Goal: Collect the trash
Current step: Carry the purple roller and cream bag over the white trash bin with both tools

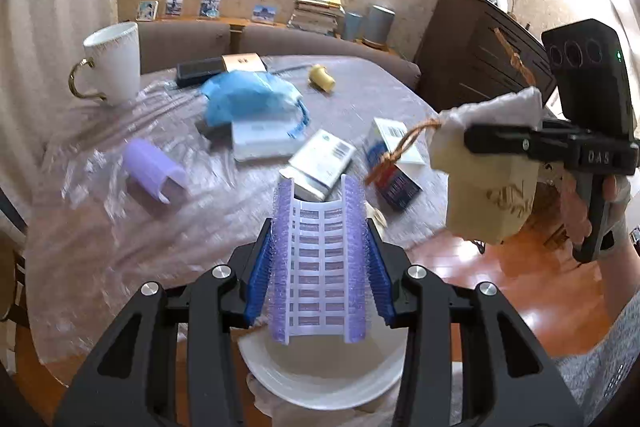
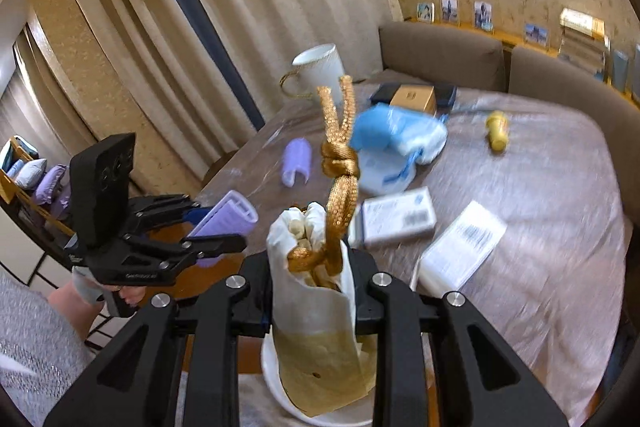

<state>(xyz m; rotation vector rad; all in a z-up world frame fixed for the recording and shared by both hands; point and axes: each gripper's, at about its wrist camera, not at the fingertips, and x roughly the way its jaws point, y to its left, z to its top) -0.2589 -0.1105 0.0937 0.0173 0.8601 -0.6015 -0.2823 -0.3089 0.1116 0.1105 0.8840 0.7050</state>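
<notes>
My left gripper (image 1: 320, 227) is shut on a purple slotted hair roller (image 1: 320, 279) and holds it above a white plate (image 1: 320, 383). In the right wrist view the same left gripper (image 2: 224, 223) hangs off the table's left edge with the roller (image 2: 228, 217) in it. My right gripper (image 2: 312, 259) is shut on a beige drawstring pouch (image 2: 320, 339) whose knotted gold cord (image 2: 340, 163) sticks up. The left wrist view shows that right gripper (image 1: 480, 143) and its pouch (image 1: 488, 195) in the air, right of the table.
On the plastic-covered table (image 1: 120, 247) lie a second purple roller (image 1: 154, 167), a blue bag (image 1: 248, 95), white boxes (image 1: 324, 163), a yellow bottle (image 1: 321, 77) and a white mug (image 1: 114, 63). A sofa (image 1: 304, 43) stands behind and a dark cabinet (image 1: 480, 59) to the right.
</notes>
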